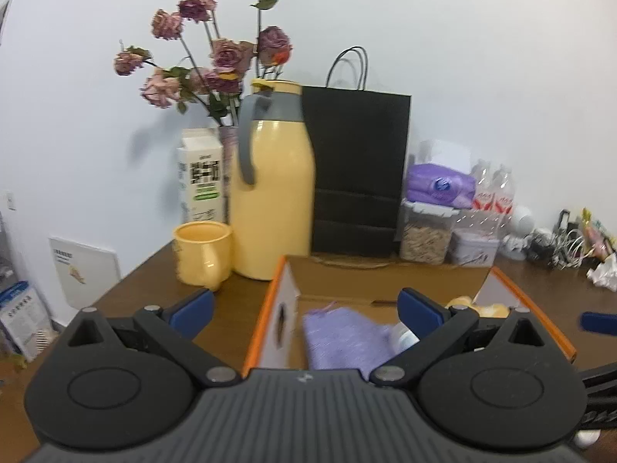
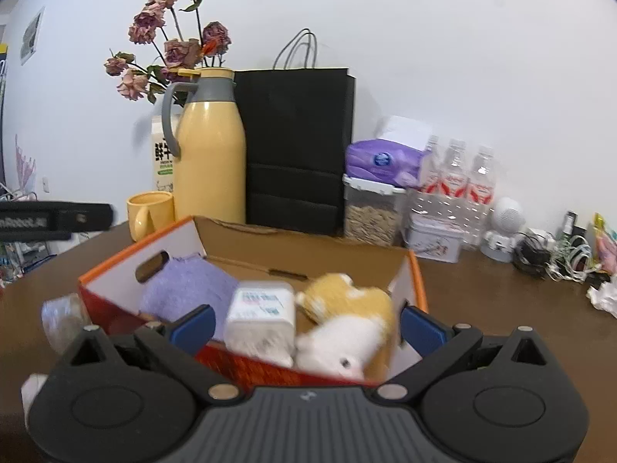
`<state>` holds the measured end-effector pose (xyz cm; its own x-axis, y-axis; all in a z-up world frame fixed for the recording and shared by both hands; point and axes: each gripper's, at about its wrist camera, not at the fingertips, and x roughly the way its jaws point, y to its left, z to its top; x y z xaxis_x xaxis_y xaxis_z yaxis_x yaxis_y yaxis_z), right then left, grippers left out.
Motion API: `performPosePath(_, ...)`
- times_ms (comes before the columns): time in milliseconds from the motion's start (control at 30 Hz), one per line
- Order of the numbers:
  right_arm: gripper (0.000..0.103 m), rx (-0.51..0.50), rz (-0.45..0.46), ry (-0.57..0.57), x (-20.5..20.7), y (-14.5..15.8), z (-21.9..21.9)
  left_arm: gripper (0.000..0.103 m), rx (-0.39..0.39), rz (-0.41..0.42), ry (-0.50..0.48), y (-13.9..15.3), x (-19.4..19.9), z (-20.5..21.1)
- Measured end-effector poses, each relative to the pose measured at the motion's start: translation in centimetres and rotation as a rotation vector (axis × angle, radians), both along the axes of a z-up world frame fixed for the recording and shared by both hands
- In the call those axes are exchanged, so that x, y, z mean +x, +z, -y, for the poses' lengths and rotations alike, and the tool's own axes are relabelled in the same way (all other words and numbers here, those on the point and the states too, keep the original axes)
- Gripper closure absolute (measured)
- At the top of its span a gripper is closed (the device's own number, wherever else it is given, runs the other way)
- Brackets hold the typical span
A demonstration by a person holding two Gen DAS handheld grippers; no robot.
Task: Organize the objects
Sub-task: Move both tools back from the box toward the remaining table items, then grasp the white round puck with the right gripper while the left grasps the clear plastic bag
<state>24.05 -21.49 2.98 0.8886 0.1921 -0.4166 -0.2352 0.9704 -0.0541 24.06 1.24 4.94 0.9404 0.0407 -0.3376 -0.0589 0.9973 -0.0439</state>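
An open cardboard box (image 2: 418, 285) with orange edges sits on the brown table; it also shows in the left wrist view (image 1: 270, 301). Inside lie a purple cloth (image 2: 185, 289), a white plastic container (image 2: 260, 316) and a yellow and white plush toy (image 2: 347, 324). The purple cloth (image 1: 343, 335) also shows in the left wrist view. My left gripper (image 1: 306, 310) is open and empty over the box's left wall. My right gripper (image 2: 306, 326) is open and empty, just in front of the box, above the container and plush.
A yellow jug (image 1: 270, 193), yellow mug (image 1: 202, 250), milk carton (image 1: 200, 177), vase of dried roses (image 1: 216, 61) and black paper bag (image 1: 358, 169) stand behind the box. Tissues (image 2: 380, 162), jars, water bottles (image 2: 455, 177) and cables (image 2: 559, 254) crowd the back right. A tape roll (image 2: 61, 316) lies left of the box.
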Motion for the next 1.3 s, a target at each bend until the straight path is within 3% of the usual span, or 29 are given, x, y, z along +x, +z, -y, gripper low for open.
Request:
performPosePath(500, 0.0, -0.018, -0.058, -0.125, -6.6, -4.2, 7.6, 0.0, 0.033, -0.078, 0.122, -1.9, -5.2, -4.9)
performPosePath(767, 0.0, -0.015, -0.127, -0.168, -7.5, -6.4, 9.8, 0.0, 0.031, -0.125, 0.154, -3.2, -6.5, -6.1)
performPosePath(867, 0.007, -0.005, -0.158, -0.165, -6.9, -7.1, 10.0, 0.0, 0.027, -0.135, 0.16, -3.5, -6.5, -6.3)
performPosePath(1100, 0.038, 0.03, -0.235, -0.14, -5.2, -8.0, 10.2, 0.0, 0.017, -0.137, 0.153, -3.7, -6.4, -6.3)
performPosePath(1300, 0.042, 0.032, -0.237, -0.132, -4.6, -8.0, 9.8, 0.0, 0.007, -0.155, 0.146, -4.4, -5.3, -6.1)
